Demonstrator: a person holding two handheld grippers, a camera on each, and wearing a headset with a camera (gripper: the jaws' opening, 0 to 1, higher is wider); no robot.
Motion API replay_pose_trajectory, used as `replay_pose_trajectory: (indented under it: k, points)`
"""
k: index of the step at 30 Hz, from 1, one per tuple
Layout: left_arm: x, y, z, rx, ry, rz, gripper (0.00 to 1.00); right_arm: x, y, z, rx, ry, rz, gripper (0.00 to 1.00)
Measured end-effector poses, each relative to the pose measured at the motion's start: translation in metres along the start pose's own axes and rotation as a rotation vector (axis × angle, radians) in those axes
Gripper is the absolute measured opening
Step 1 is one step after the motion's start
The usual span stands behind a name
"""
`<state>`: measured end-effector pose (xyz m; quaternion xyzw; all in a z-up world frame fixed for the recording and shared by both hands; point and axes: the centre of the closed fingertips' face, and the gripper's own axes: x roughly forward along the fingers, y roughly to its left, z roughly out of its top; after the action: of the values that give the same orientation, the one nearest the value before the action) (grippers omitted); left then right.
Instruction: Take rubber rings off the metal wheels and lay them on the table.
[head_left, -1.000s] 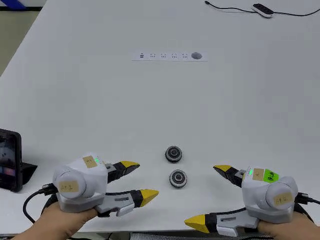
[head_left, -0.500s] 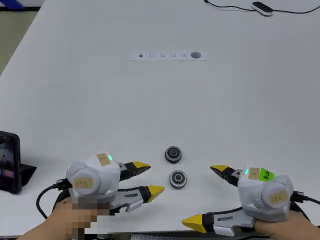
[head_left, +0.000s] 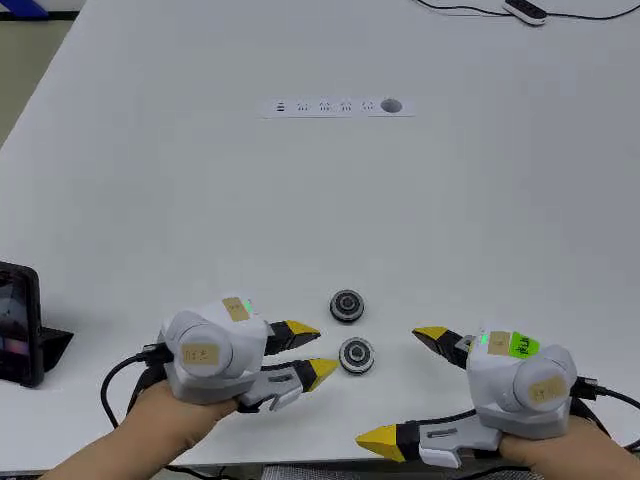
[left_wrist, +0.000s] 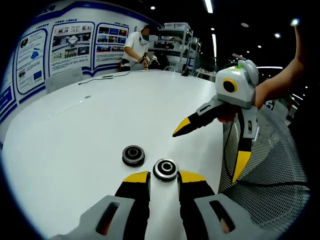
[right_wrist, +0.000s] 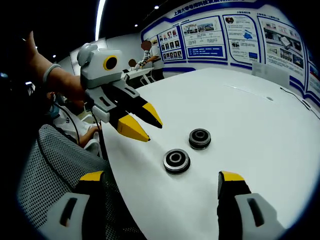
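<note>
Two metal wheels lie flat on the white counter (head_left: 300, 200), close together but not touching: the near wheel (head_left: 356, 356) and, at its 12 o'clock, the far wheel (head_left: 347, 306). A dark rubber ring (right_wrist: 176, 171) sits around the near wheel's rim, and the far wheel looks the same, so no ring is off yet.

The left tool (head_left: 318, 350) is at the near wheel's 9 o'clock, its yellow tips a narrow gap apart and aimed at the wheel. In the left gripper view the wheel sits just ahead of that gap; whether a tip touches it I cannot tell. The right tool (head_left: 398, 386) is at about 4 o'clock, jaws spread wide, holding nothing.

These wheels look small, dense and stiff, and likely to skate on the smooth counter. The ring is probably soft, stretchy and snug. It seems best for one tool to clamp the metal across its width while the other pinches the ring's outer edge and peels it off.
</note>
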<state>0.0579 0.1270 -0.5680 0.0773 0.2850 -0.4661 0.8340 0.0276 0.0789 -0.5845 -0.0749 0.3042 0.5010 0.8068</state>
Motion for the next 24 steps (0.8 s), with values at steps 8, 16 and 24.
replay_pose_trajectory:
  k: [8,16,24]
  points:
    - [0.012,-0.005,-0.001,0.024,0.032,-0.012,0.2,0.003,0.003,0.001,0.003,-0.004,0.007,0.93]
    - [0.022,-0.007,-0.002,0.048,0.061,-0.016,0.17,0.006,0.003,0.003,0.01,-0.011,0.009,0.93]
    - [0.032,-0.007,-0.002,0.087,0.089,-0.017,0.15,0.008,0.004,0.002,0.016,-0.01,0.015,0.92]
